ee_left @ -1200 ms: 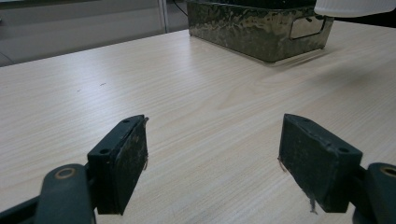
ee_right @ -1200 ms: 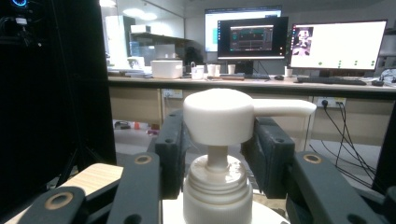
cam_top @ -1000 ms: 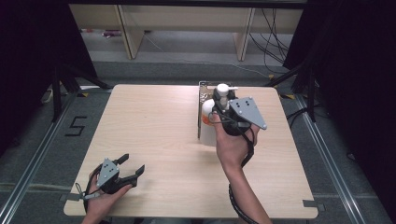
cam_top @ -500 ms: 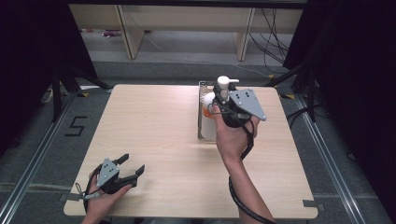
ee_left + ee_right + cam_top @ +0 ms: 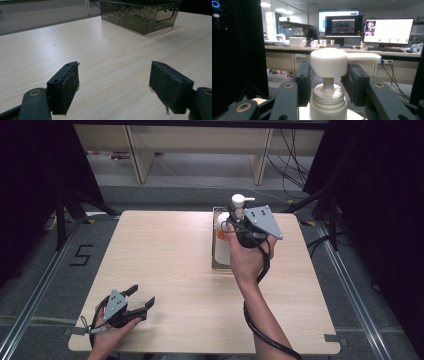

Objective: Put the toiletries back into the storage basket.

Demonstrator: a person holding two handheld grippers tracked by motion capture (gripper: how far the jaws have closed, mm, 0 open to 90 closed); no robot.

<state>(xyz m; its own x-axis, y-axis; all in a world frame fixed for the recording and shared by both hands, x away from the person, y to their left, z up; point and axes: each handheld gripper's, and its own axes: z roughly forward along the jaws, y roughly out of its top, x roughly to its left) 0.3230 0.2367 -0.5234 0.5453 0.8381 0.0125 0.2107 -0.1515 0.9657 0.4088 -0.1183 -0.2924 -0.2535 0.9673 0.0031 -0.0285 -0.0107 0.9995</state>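
One pump bottle [image 5: 226, 236] is the item in hand at this moment; the right hand-held gripper [image 5: 239, 226] grips it near the neck, and in the right gripper view the two black jaws sit on either side of the white collar [image 5: 327, 98] just under the pump head [image 5: 329, 62], closed against it. From the high view the bottle is held upright over the metal tray [image 5: 216, 213] at the far side of the worktop [image 5: 165, 265], its white body and an orange patch on the label showing beside the person's right hand [image 5: 245, 257]. Whether the base is clear of the tray rim or touching the inside cannot be told, since the hand and gripper cover that part. Judgement: the grasp step is done and the bottle is either being taken out of the tray or set into it; the pictures alone do not settle which, so the transfer counts as roughly midway, with placing and release left. The left hand-held gripper [image 5: 134, 301] rests at the near left corner of the worktop, jaws wide apart and nothing between them; its own view shows bare wood grain between the pads [image 5: 64, 87] and the hammered tray [image 5: 140, 15] well off. Tray contents: nothing apart from the bottle can be made out, and most of the tray interior is hidden.
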